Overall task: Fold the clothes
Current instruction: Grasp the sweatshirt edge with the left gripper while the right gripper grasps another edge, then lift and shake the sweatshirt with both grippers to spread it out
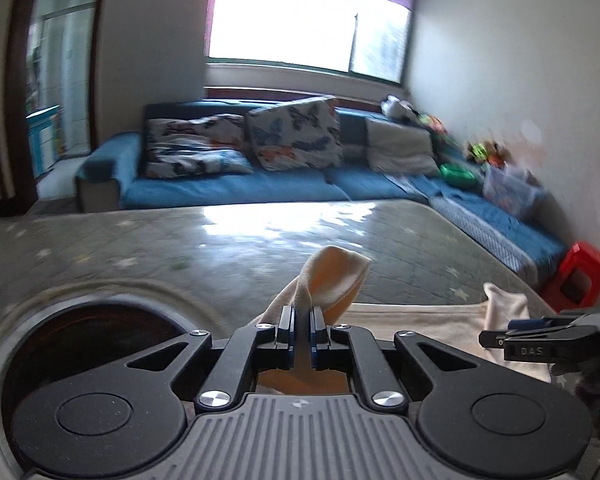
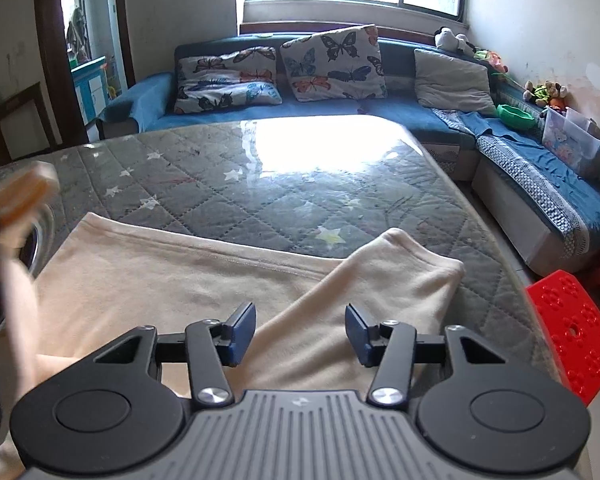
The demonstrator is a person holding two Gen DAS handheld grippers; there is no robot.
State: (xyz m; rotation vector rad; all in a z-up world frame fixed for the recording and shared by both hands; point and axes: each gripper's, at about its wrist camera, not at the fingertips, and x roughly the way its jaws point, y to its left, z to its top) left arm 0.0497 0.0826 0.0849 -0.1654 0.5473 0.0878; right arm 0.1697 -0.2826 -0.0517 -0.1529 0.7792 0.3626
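The left gripper (image 1: 300, 322) sits nearest the lens, its jaws pinched together on a sleeve cuff (image 1: 336, 280) of the cream garment (image 2: 172, 280); the cuff, cream outside and orange inside, stands up above the fingertips, lifted off the bench (image 2: 228, 184). The right gripper (image 2: 300, 334) has its jaws spread wide apart, holding nothing, just above the garment's other sleeve (image 2: 396, 276), which lies folded diagonally over the body of the garment. The garment lies spread flat along the near edge of the bench, its far hem straight across the quilted, star-patterned cover under a glossy top. A red plastic stool (image 2: 576, 324) stands off the bench's right edge. Beyond the far edge runs a blue corner sofa (image 2: 400, 110) with butterfly cushions (image 2: 332, 62)
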